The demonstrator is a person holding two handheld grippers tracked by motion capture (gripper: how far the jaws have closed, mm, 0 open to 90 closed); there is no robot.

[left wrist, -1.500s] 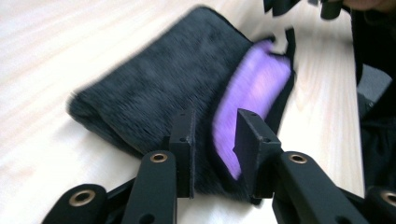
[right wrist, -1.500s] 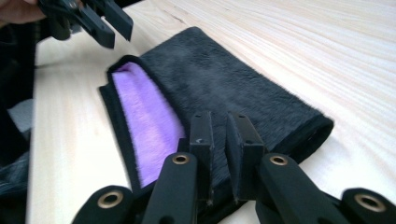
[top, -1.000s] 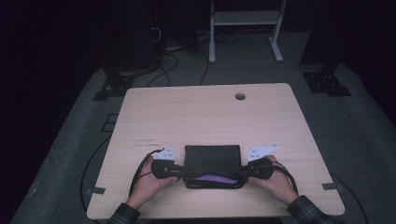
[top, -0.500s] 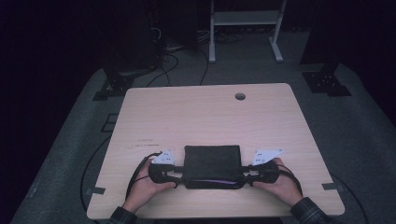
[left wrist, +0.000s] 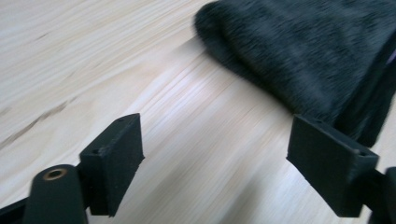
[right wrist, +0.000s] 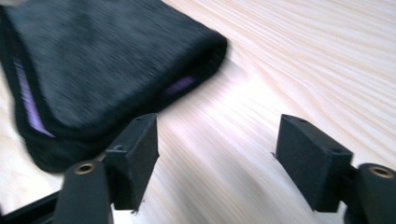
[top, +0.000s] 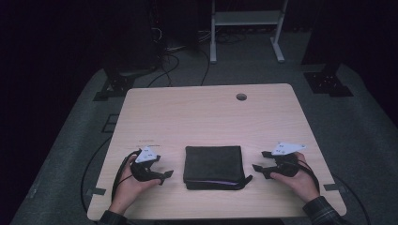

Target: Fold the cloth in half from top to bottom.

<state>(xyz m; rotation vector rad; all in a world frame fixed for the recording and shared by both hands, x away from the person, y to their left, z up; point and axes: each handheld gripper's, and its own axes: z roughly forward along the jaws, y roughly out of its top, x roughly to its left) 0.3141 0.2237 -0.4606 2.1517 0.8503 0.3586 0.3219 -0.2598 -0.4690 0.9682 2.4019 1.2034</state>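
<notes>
A folded dark cloth [top: 213, 165] with a thin purple edge lies flat near the table's front edge, and its fuzzy dark surface [left wrist: 317, 51] [right wrist: 102, 60] fills the upper part of each gripper view. My left gripper [top: 165, 176] sits a short way left of the cloth, and my right gripper [top: 259, 169] a short way right of it. Both have just been opening their jaws, and only bare wood shows between the black pads [left wrist: 114, 161] [right wrist: 313, 158]. Neither gripper touches the cloth.
The light wooden table [top: 202, 117] has a small round hole [top: 241, 97] near its far edge. Beyond it, on dark carpet, stand a white metal frame [top: 246, 28] and tangled cables [top: 173, 56].
Both grippers let go of the cloth's side edges and drew apart, the left one leftward and the right one rightward. The cloth stays folded in place.
</notes>
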